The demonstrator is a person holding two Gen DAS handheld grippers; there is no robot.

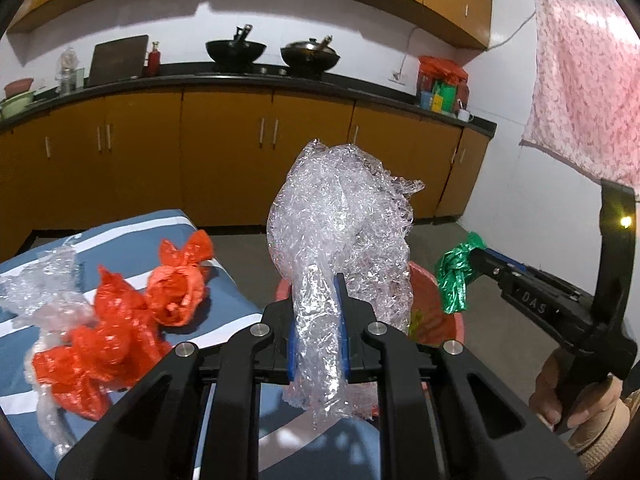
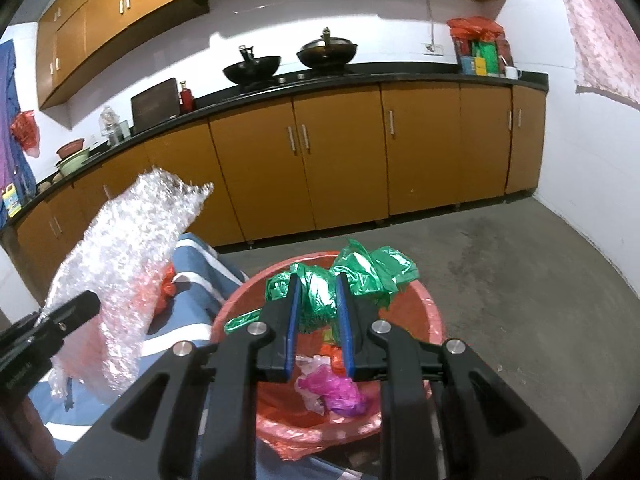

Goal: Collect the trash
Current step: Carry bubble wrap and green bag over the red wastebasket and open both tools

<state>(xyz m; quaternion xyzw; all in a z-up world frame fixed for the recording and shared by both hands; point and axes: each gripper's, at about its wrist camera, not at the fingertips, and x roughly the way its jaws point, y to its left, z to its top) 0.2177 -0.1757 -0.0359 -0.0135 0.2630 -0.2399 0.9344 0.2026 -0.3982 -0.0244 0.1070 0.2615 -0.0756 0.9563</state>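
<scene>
Clamped between the closed left gripper [image 1: 318,332], a crumpled clear plastic sheet [image 1: 344,216] is being carried; crumpled green foil [image 2: 320,300] is being pinched by the right gripper [image 2: 318,320] above the red-lined bin [image 2: 434,312]. The billowing sheet is likely being released off-rim.

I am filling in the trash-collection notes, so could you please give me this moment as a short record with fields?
left gripper: shut on clear crinkled plastic
right gripper: shut on green plastic bag, above the bin
red bin: on the floor beside the bed; pink plastic inside
blue striped bedsheet: orange bags and more clear plastic left on it
</scene>
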